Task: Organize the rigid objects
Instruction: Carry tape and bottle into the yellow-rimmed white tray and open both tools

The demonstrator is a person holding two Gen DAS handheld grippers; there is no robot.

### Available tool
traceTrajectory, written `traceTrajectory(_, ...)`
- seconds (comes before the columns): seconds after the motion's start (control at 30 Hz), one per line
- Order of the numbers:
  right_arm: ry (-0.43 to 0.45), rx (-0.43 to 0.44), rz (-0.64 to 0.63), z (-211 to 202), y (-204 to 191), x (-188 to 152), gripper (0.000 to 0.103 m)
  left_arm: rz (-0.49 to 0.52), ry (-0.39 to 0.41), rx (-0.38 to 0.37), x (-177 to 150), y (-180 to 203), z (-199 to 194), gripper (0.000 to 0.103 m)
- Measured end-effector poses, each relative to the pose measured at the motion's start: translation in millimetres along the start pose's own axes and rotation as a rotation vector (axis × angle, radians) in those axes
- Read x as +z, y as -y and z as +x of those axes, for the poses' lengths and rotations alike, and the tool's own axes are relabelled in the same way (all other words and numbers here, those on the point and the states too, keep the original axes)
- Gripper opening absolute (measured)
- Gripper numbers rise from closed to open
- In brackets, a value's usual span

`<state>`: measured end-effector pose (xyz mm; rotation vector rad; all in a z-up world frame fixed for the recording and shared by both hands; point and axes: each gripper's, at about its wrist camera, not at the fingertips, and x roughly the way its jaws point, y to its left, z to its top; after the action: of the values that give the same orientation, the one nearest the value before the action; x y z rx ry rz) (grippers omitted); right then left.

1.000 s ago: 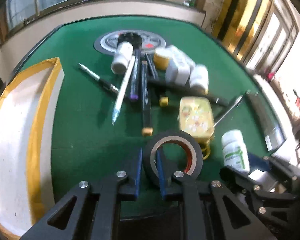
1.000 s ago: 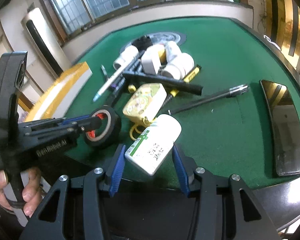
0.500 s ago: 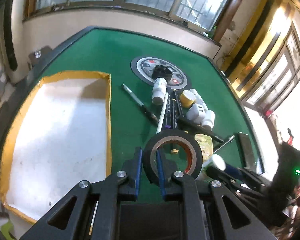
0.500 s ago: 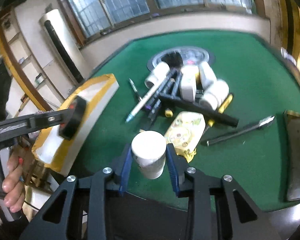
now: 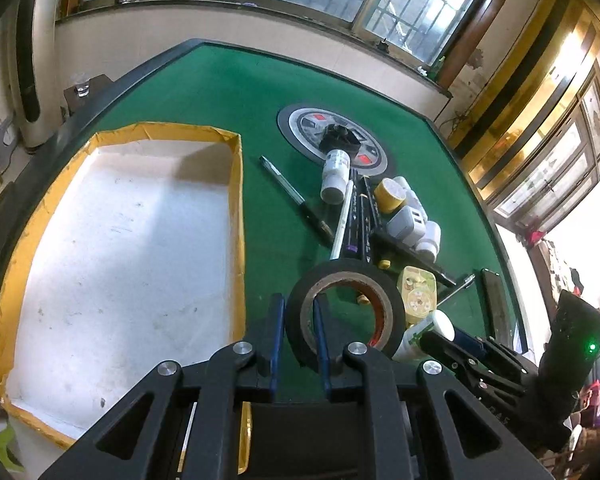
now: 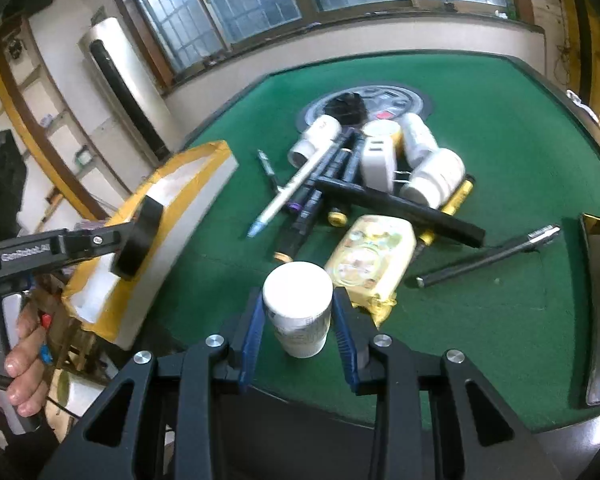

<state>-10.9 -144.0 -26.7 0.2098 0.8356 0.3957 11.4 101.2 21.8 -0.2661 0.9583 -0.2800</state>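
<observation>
A: Where's the load?
B: My left gripper fingers pinch the black tape roll's wall; the yellow-edged white foam box lies just left.
A: Right?
B: My right gripper fingers just closed on the white plastic bottle, farther off.

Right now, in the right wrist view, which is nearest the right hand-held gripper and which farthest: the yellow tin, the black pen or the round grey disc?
From the right hand-held gripper, which grips a white bottle:
1. Yellow tin, just beyond, slightly right.
2. Black pen, farther right.
3. Round grey disc, far side of the table.
</observation>
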Motion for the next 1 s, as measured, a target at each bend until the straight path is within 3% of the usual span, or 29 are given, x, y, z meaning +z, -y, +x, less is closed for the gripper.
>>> traceTrajectory(0.17,0.022,0.109,-0.049,-7.5,-28.3,10.3,0.033,-0.040,0.040,0.030,5.5,-24.7,-24.3,0.014)
traceTrajectory(0.33,0.040,0.278,-0.139,-9.1,-80.0,30.5,0.033,-0.077,0.098,0.143,4.9,-62.2,-53.6,0.014)
traceTrajectory(0.47,-0.017,0.350,-0.224,17.1,-127.5,43.6,0.033,-0.101,0.093,0.260,-2.3,-93.4,-52.1,0.014)
traceTrajectory(0.63,-0.148,0.367,-0.302,64.7,-171.3,39.3,0.033,-0.114,0.037,0.322,-11.4,-115.3,-30.6,0.014)
traceTrajectory(0.73,-0.210,0.345,-0.335,80.4,-180.3,31.6,0.033,-0.123,0.017,0.311,-12.7,-117.5,-19.9,0.014)
traceTrajectory(0.87,-0.255,0.285,-0.378,98.0,-187.8,26.6,0.033,-0.115,0.013,0.315,-13.1,-117.0,-11.1,0.014)
traceTrajectory(1.0,-0.238,0.278,-0.379,109.2,-187.1,30.8,0.033,-0.147,0.001,0.283,-12.6,-126.2,-2.3,0.014)
